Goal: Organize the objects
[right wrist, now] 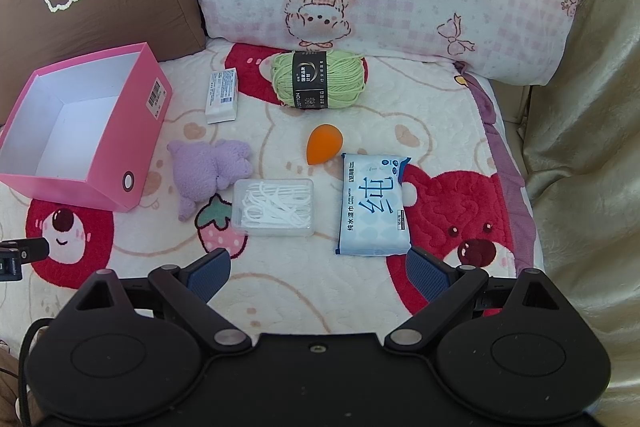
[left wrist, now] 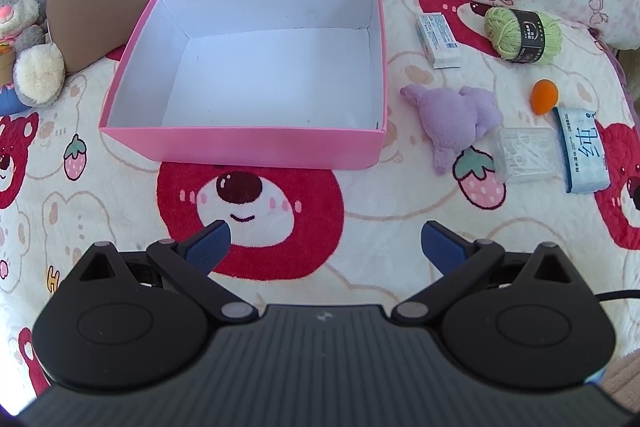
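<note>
Left wrist view: left gripper (left wrist: 325,245), blue ribbed pads spread wide, nothing held, was seen before an open pink cardboard box (left wrist: 256,147). Right wrist view: right gripper (right wrist: 318,271), likewise agape and unladen, was seen near a wipes pack (right wrist: 374,205) and green yarn (right wrist: 318,81) banded "COTTON".

Bright, even daylight fills both views, with soft, faint shadows. Focus is sharp at centre. Fisheye bending curves the edges, and the corners go dark.

matt pink card box (left wrist: 256,147); fleecy blanket (left wrist: 100,211); perhaps plastic floss case (right wrist: 273,207).
</note>
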`<state>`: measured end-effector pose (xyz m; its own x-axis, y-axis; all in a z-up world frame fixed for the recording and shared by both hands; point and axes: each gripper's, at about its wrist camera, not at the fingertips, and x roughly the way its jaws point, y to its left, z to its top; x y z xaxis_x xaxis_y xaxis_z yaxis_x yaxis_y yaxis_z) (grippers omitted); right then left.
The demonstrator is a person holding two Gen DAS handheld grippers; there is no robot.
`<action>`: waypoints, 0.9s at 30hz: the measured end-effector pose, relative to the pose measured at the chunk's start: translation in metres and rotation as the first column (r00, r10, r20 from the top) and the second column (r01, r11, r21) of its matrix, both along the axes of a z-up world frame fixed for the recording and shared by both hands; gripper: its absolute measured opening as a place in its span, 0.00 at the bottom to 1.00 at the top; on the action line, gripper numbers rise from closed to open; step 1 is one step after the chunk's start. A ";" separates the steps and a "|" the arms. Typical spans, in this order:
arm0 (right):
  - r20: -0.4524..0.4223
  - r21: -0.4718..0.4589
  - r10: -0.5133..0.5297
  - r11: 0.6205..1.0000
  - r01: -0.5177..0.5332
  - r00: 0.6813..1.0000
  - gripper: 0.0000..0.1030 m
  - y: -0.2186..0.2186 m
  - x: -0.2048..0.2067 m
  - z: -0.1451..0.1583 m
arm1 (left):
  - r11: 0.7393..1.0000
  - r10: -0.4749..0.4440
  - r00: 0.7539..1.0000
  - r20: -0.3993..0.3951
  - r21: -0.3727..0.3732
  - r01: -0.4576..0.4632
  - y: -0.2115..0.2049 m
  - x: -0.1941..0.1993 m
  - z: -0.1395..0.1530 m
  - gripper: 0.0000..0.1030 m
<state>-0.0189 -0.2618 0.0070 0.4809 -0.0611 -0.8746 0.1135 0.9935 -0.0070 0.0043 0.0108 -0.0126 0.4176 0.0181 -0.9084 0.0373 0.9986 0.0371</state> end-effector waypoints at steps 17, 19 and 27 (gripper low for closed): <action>-0.001 -0.004 -0.008 1.000 0.008 1.000 0.94 0.000 0.000 0.000 | 1.000 -0.001 1.000 -0.005 0.003 0.001 -0.001 -0.001 -0.001 1.00; -0.001 -0.005 -0.008 1.000 0.008 1.000 0.94 0.001 0.000 0.000 | 1.000 0.000 1.000 -0.005 0.002 0.000 -0.001 -0.001 -0.001 1.00; -0.001 -0.006 -0.008 1.000 0.008 1.000 0.94 0.002 0.000 -0.001 | 1.000 -0.002 1.000 -0.005 0.003 0.002 -0.001 -0.002 -0.003 1.00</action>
<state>-0.0191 -0.2597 0.0060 0.4794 -0.0697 -0.8748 0.1211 0.9926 -0.0128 0.0019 0.0097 -0.0153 0.4128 0.0202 -0.9106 0.0396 0.9984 0.0401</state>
